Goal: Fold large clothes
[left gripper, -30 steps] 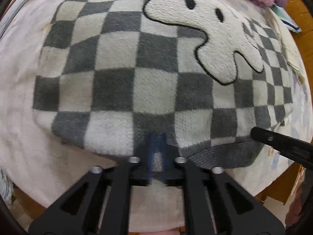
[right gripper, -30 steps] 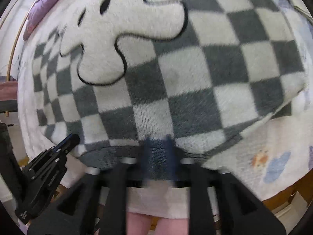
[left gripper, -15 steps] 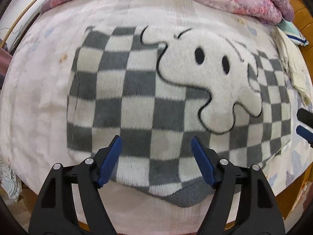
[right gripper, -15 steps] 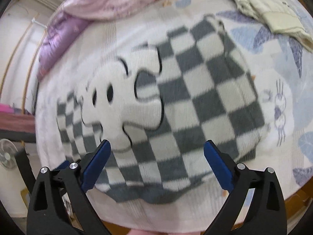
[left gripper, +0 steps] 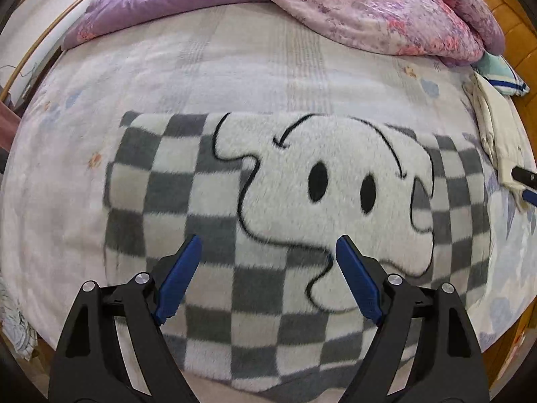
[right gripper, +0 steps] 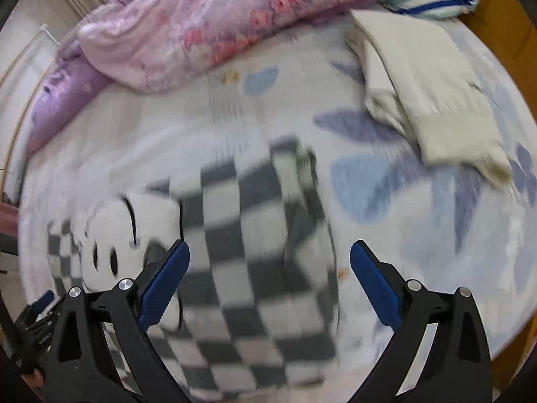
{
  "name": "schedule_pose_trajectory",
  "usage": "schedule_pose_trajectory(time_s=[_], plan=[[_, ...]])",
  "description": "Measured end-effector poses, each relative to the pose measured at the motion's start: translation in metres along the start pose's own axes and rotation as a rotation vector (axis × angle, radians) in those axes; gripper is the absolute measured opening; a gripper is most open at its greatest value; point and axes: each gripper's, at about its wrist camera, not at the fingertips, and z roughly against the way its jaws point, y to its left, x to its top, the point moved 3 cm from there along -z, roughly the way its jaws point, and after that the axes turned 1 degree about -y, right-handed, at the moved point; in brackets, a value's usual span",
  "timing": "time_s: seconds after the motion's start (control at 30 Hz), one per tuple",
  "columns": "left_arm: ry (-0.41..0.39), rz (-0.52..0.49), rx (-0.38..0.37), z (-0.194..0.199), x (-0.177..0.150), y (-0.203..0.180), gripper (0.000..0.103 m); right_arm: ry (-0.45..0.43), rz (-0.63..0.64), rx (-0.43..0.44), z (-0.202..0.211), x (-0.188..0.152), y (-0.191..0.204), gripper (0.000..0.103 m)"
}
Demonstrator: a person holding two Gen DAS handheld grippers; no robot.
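Left hand-held gripper is hovering with its blue pads spread wide and nothing between them; right hand-held gripper is likewise gaping and empty. I am holding both above the checkered sweater, which is lying flat on the bed as a compact rectangle with the white ghost patch facing up. Judging from its squared outline, the fold is looking nearly complete, and I am reading the present step as checking and tidying. To do it well, I am advising myself to come down gently on a loose edge only, pinch both layers together, and pull outward evenly so the fleece is not bunching. In the left wrist view the sweater is filling the space just below and ahead of the pads; in the right wrist view, which is blurred, its right edge is sitting between the pads and its ghost half is lying toward the left pad. A folded cream garment is resting well apart, near the pink quilt
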Motion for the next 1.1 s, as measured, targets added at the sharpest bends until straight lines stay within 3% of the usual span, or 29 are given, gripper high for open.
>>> schedule_pose_trajectory(time_s=[0.07, 0.13, 0.33, 0.43, 0.67, 0.83, 0.97, 1.1], plan=[[0.015, -0.008, 0.021, -0.007, 0.012, -0.003, 0.083, 0.017, 0.028, 0.07, -0.011, 0.023, -0.006, 0.093], [0.019, 0.009, 0.008, -0.012, 0.023, -0.004, 0.083, 0.026, 0.069, 0.069, -0.023, 0.039, -0.01, 0.093], [0.041, 0.068, -0.029, -0.032, 0.05, -0.003, 0.083, 0.119, 0.142, 0.174, -0.073, 0.076, -0.027, 0.093], [0.031, 0.065, -0.024, -0.038, 0.058, -0.005, 0.083, 0.201, 0.151, 0.319, -0.1, 0.084, -0.032, 0.093], [0.038, 0.117, -0.07, -0.053, 0.066, -0.004, 0.083, 0.288, 0.169, 0.424, -0.14, 0.086, -0.038, 0.093], [0.048, 0.112, -0.045, -0.063, 0.066, -0.002, 0.083, 0.313, 0.186, 0.509, -0.151, 0.082, -0.041, 0.094], [0.058, 0.115, -0.027, -0.068, 0.064, 0.001, 0.083, 0.376, 0.095, 0.659, -0.154, 0.07, -0.051, 0.096], [0.073, 0.139, -0.024, -0.072, 0.057, 0.006, 0.083, 0.375, 0.123, 0.681, -0.15, 0.056, -0.046, 0.097]])
